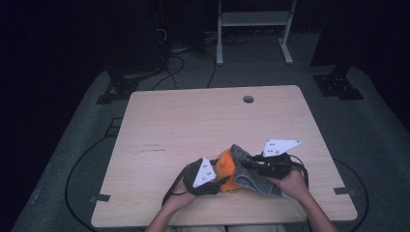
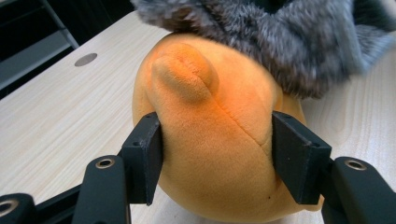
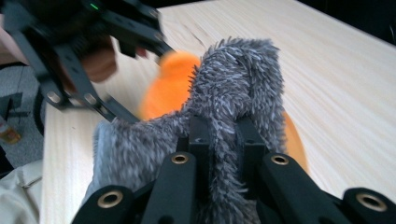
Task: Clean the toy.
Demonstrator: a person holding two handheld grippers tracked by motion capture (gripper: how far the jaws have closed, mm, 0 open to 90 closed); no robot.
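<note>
orange plush [image 2: 219, 140] sits near the front edge of the pale wooden table [image 1: 193, 121], and we have it squeezed from both sides: our left gripper [image 2: 217, 156] has its two black pads pressed into the soft body, one on each flank, jaws standing partway closed with the toy between them. in the left gripper view a small rounded nub pokes out of the orange body above the left pad. over the top of the toy drapes a grey furry cloth [image 3: 233, 107], shaggy and bunched, and our right gripper [image 3: 223, 154] pinches a fold of it tight, jaws almost together with the fur squashed between the pads. from the high view we see the left gripper [image 1: 220, 180] at the toy's left side and the right gripper [image 1: 251, 165] coming in from the right, the cloth [image 1: 251, 174] spilling down toward the person's right hand [image 1: 292, 181], the orange plush [image 1: 226, 169] caught between the two tools. a round hole [image 1: 248, 99] marks the table's far edge, well apart from the action.
</note>
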